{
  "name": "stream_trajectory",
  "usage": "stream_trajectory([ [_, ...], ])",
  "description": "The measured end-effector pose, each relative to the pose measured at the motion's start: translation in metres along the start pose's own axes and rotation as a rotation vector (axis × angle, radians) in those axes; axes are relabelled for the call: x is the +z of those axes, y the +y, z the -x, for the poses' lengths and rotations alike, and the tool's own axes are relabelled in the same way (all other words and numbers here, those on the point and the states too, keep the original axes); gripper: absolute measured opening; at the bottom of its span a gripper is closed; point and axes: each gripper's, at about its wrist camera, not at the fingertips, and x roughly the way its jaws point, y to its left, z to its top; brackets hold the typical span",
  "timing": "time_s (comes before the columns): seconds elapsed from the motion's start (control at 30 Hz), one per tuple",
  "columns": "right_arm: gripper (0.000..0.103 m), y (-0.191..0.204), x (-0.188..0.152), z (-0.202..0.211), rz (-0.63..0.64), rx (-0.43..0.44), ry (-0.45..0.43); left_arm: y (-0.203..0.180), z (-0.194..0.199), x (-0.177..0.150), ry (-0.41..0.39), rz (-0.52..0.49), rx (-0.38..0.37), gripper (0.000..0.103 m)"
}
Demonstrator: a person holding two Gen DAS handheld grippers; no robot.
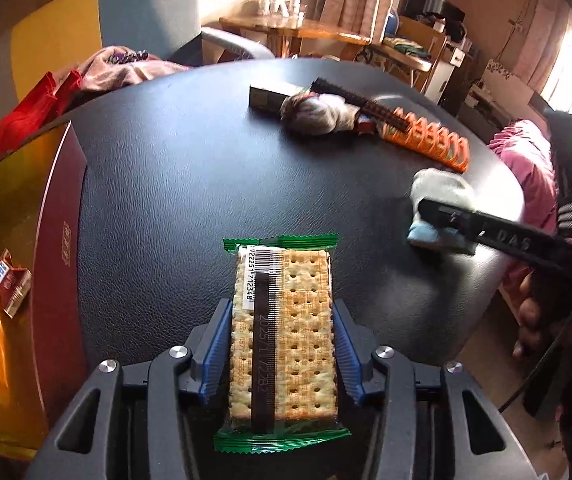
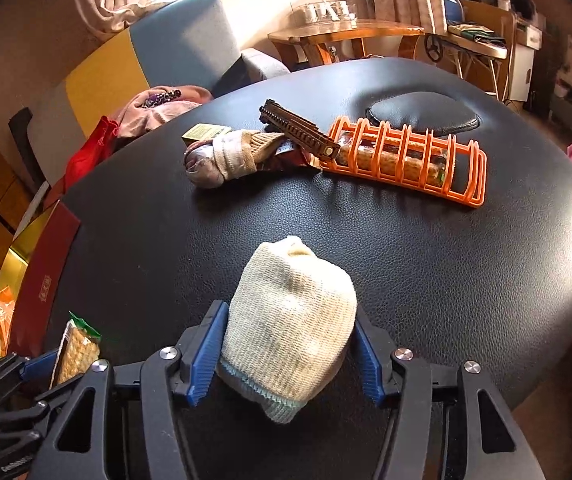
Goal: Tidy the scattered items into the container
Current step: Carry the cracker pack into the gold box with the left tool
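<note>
My left gripper (image 1: 281, 316) is shut on a green-edged cracker packet (image 1: 283, 320), its blue pads pressing both long sides, over the black padded table (image 1: 165, 184). My right gripper (image 2: 288, 320) is shut on a cream rolled sock (image 2: 290, 320); it also shows in the left wrist view (image 1: 438, 204). The red box with gold lining (image 1: 17, 260) lies at the left and holds small snack packs (image 1: 9, 288). On the far side lie a grey-beige sock bundle (image 2: 221, 158), a brown comb (image 2: 298, 130), a small dark box (image 1: 269, 94) and an orange plastic rack (image 2: 406, 160).
A pink cloth and a red bag (image 1: 37, 108) lie beyond the table's left edge. A blue-and-yellow chair (image 2: 173, 48) and a wooden side table (image 2: 346, 34) stand behind. A pink cloth (image 1: 526, 160) hangs off the table's right side.
</note>
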Motion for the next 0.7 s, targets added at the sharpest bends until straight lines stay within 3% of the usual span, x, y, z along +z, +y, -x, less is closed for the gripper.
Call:
stream_trajectory([
  [0.23, 0.06, 0.01, -0.008, 0.003, 0.027, -0.013, -0.002, 0.01, 0.038, 0.006, -0.085, 0.06, -0.059, 0.048],
  [0.43, 0.059, 0.023, -0.008, 0.0, 0.048, -0.025, 0.011, 0.035, 0.07, 0.0, -0.148, 0.141, -0.064, 0.049],
  [0.57, 0.059, 0.045, -0.01, -0.001, 0.107, -0.02, 0.012, 0.062, 0.089, -0.005, -0.186, 0.207, -0.025, 0.049],
  [0.7, 0.059, 0.065, -0.013, -0.006, 0.15, 0.002, 0.023, 0.107, 0.107, -0.004, -0.227, 0.288, 0.068, 0.049],
])
